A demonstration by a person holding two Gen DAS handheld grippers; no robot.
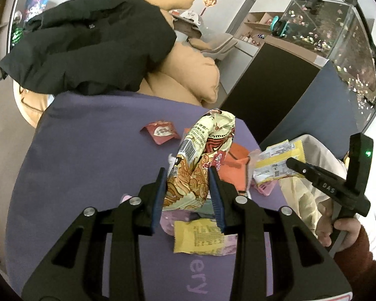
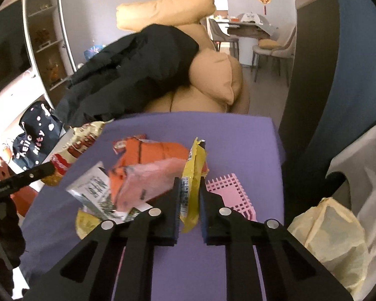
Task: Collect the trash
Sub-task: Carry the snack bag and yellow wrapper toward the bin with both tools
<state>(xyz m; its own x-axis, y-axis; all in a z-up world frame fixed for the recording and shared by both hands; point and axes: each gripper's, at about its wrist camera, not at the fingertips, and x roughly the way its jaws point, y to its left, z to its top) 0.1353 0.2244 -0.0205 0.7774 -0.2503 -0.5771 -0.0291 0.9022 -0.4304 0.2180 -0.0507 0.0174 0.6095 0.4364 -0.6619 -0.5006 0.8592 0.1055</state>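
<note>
My left gripper [image 1: 188, 175] is shut on a crumpled cream, orange and red snack wrapper [image 1: 203, 148], held above the purple table [image 1: 87, 175]. My right gripper [image 2: 190, 183] is shut on a yellow wrapper [image 2: 194, 168]; it also shows in the left wrist view, where the right gripper [image 1: 294, 165] holds the yellow wrapper [image 1: 275, 160] beside the pale yellow trash bag [image 1: 303, 193]. Loose on the table lie a red wrapper [image 1: 160, 131], an orange wrapper [image 2: 150, 153], a pink wrapper [image 2: 153, 178], a white printed wrapper [image 2: 95, 188] and another yellow wrapper [image 1: 200, 235].
A pink grid mat [image 2: 228, 190] lies right of my right gripper. The trash bag [image 2: 325, 230] hangs open at the table's right edge. Behind the table stand a tan sofa [image 2: 213, 80] with a black jacket [image 2: 137, 67], a dark cabinet [image 1: 270, 87] and a glass tank [image 1: 338, 32].
</note>
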